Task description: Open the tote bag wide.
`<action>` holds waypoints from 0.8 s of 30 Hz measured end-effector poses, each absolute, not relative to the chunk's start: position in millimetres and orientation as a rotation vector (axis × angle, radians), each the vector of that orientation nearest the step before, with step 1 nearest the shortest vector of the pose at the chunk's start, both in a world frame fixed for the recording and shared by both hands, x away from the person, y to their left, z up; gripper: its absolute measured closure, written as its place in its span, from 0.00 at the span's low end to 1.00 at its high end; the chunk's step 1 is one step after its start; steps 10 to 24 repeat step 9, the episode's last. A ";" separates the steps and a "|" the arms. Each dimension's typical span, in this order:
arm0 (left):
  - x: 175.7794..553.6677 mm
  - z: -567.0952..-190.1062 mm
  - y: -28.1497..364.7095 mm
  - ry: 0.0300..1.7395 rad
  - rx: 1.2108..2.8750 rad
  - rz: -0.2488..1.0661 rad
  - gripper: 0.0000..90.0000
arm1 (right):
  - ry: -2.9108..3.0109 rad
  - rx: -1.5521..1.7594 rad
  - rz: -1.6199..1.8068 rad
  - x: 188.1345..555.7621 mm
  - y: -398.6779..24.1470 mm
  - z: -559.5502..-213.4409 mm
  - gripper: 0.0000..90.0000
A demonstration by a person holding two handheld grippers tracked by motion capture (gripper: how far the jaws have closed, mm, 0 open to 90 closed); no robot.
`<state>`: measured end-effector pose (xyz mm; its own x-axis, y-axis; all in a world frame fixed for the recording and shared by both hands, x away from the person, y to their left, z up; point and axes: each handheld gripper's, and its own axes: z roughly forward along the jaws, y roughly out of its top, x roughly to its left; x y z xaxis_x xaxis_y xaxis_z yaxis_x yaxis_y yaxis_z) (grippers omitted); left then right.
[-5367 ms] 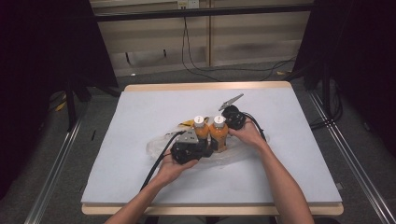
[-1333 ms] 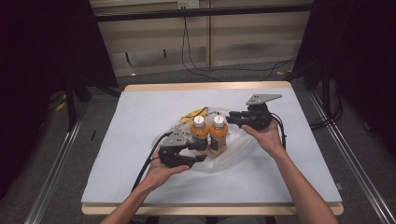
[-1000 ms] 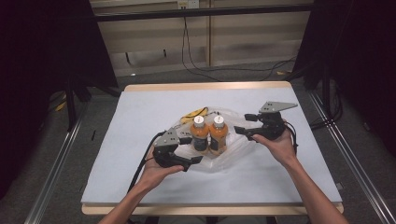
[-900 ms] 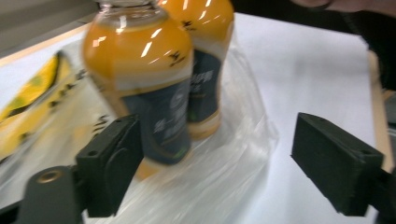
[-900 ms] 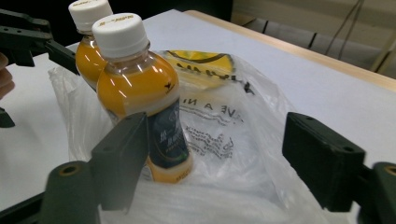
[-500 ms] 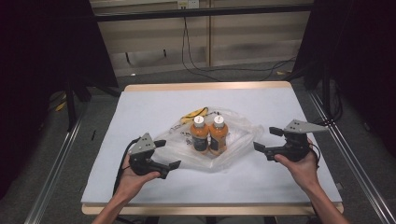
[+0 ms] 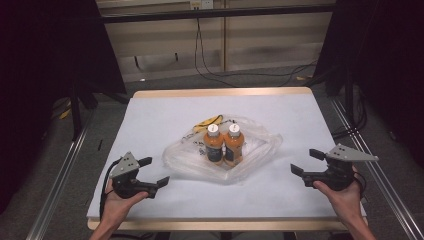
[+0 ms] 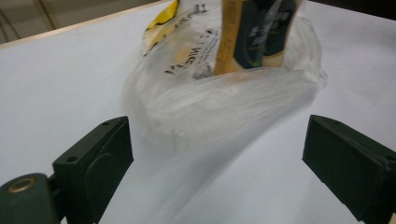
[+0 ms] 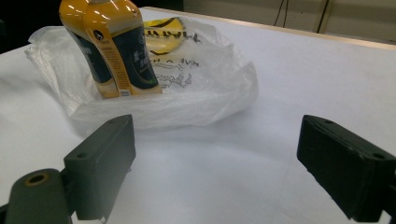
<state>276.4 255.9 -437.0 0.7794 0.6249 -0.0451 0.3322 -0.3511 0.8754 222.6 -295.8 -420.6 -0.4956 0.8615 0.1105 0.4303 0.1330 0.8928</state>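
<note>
Clear plastic bag point(image 7: 250, 150) slumped around two upright orange bottles point(image 7: 223, 145)

Dark print is seen on the plastic bag point(image 9: 196, 70) beside a yellow mark, in the upper middle of the right gripper view, but the letters appear reversed and no word can be made out. Pale lettering is carried by the dark labels of the bottles point(image 9: 112, 51) at the upper left, too small to be read. In the left gripper view the bag's print is blurred.
</note>
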 end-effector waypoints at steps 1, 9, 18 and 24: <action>275.2 -439.9 259.3 0.735 1.964 0.385 0.08 | 1.966 1.247 1.328 219.4 -298.8 -422.0 0.12; 266.9 -444.3 268.0 0.772 1.962 0.400 0.08 | 1.871 1.331 1.363 205.3 -314.3 -432.4 0.10; 266.9 -444.3 268.0 0.772 1.962 0.400 0.08 | 1.871 1.331 1.363 205.3 -314.3 -432.4 0.10; 266.9 -444.3 268.0 0.772 1.962 0.400 0.08 | 1.871 1.331 1.363 205.3 -314.3 -432.4 0.10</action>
